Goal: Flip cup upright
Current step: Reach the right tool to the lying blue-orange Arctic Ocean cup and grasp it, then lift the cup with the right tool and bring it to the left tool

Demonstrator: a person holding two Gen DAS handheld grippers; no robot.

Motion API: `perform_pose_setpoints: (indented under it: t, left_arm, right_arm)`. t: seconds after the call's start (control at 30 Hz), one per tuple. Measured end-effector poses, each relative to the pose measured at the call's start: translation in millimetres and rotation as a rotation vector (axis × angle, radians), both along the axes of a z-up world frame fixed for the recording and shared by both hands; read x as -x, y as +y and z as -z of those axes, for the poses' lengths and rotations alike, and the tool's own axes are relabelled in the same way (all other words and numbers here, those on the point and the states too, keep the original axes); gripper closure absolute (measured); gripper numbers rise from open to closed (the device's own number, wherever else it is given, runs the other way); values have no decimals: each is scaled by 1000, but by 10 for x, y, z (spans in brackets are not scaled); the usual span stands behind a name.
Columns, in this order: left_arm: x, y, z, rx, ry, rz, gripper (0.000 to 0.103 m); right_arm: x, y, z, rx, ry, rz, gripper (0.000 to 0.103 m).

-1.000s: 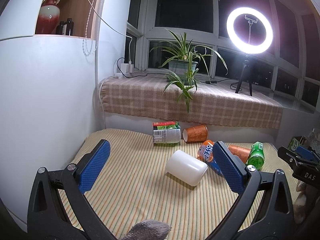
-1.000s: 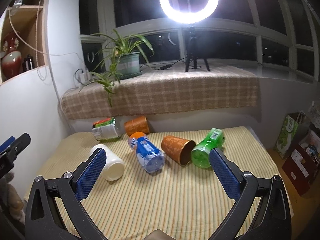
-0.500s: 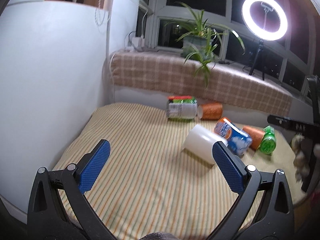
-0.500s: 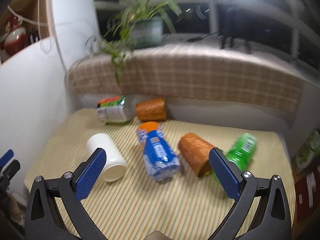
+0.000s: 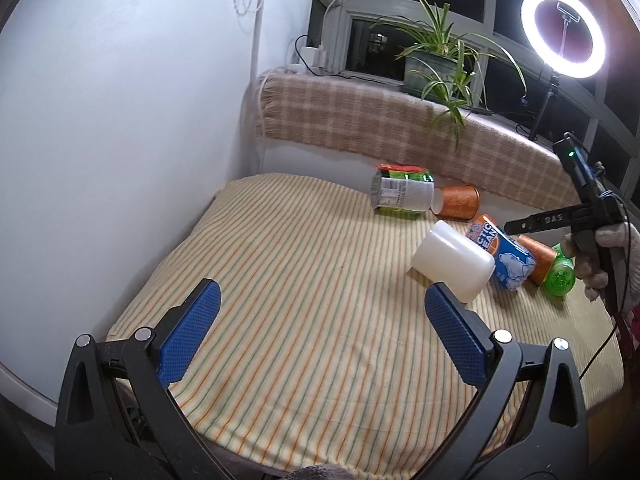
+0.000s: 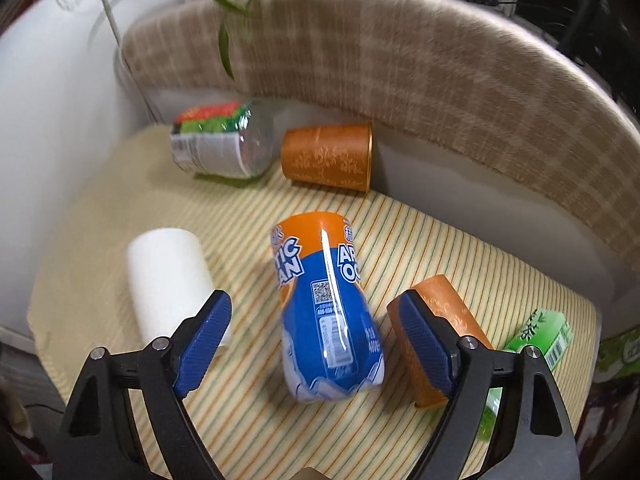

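Several cups lie on their sides on the striped cloth. A white cup is at the left. A blue and orange "Arctic Ocean" cup lies in the middle. An orange cup lies to its right, another orange cup at the back. My right gripper is open, low over the blue cup, its jaws on either side of it. My left gripper is open and empty, well short of the white cup.
A green-labelled cup lies at the back left, a green bottle at the right. A white wall bounds the left. A plaid-covered ledge with a plant and ring light runs behind.
My right gripper has dropped and moved forward, closing in over the blue cup. My left gripper has swung left and back, so the cups sit further right in its view.
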State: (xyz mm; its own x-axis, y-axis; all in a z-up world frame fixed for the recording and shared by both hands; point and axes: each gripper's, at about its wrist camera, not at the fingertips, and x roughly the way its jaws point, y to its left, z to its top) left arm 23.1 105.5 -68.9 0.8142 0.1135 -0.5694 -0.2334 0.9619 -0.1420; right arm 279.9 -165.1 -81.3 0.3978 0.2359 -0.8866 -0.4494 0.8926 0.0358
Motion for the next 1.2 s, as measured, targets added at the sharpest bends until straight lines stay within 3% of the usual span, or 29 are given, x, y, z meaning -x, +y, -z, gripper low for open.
perform_pose_setpoints:
  t: [0.07, 0.57, 0.63, 0.73, 0.9, 1.2]
  left_arm:
    - [9, 21, 2, 1, 1, -6, 0]
    - [22, 18, 13, -3, 10, -5, 0]
    - [31, 13, 14, -4, 10, -4, 0]
    - [30, 7, 17, -4, 9, -5, 0]
    - [36, -3, 17, -3, 6, 1, 0]
    - [-10, -121, 32, 5, 3, 53, 0]
  right_arm:
    - [-44, 34, 71, 23, 25, -15, 31]
    - [-187, 193, 439, 155, 71, -72, 31]
    - [-166, 220, 475, 182, 67, -71, 42]
    - [-189, 241, 516, 174, 61, -66, 42]
    - [-124, 199, 411, 148, 40, -50, 43]
    - [320, -5, -103, 8, -28, 20, 43]
